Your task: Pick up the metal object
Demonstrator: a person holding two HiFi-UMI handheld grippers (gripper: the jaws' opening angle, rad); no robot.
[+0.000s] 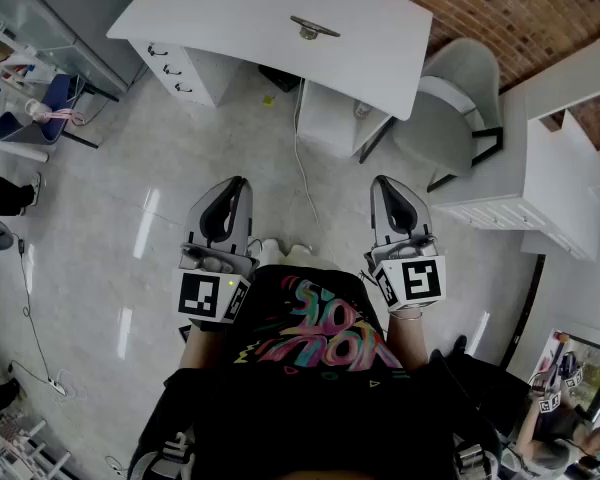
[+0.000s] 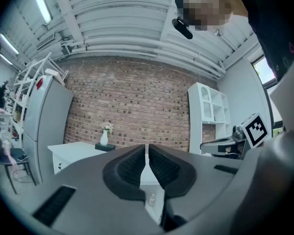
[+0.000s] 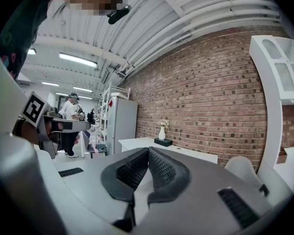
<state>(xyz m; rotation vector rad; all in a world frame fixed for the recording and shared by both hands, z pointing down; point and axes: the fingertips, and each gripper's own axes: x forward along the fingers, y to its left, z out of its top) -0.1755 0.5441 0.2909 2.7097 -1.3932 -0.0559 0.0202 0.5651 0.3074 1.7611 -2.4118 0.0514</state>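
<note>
The metal object (image 1: 314, 29), a silvery cleat-shaped piece, lies on the white desk (image 1: 220, 18) at the top of the head view. My left gripper (image 1: 237, 183) and right gripper (image 1: 383, 182) are held side by side close to my body, over the floor and well short of the desk. Both point level toward the desk. In the left gripper view the left gripper (image 2: 147, 150) has its dark ribbed pads meeting, with nothing between them. The right gripper (image 3: 148, 151) is likewise shut and empty. Neither gripper view shows the metal object.
A grey chair (image 1: 450, 98) stands right of the desk, and a white shelf unit (image 1: 540, 168) beyond it. A cable (image 1: 305, 173) trails across the floor. A white vase (image 3: 161, 132) stands on the desk by the brick wall. People stand at the far left (image 3: 71, 111).
</note>
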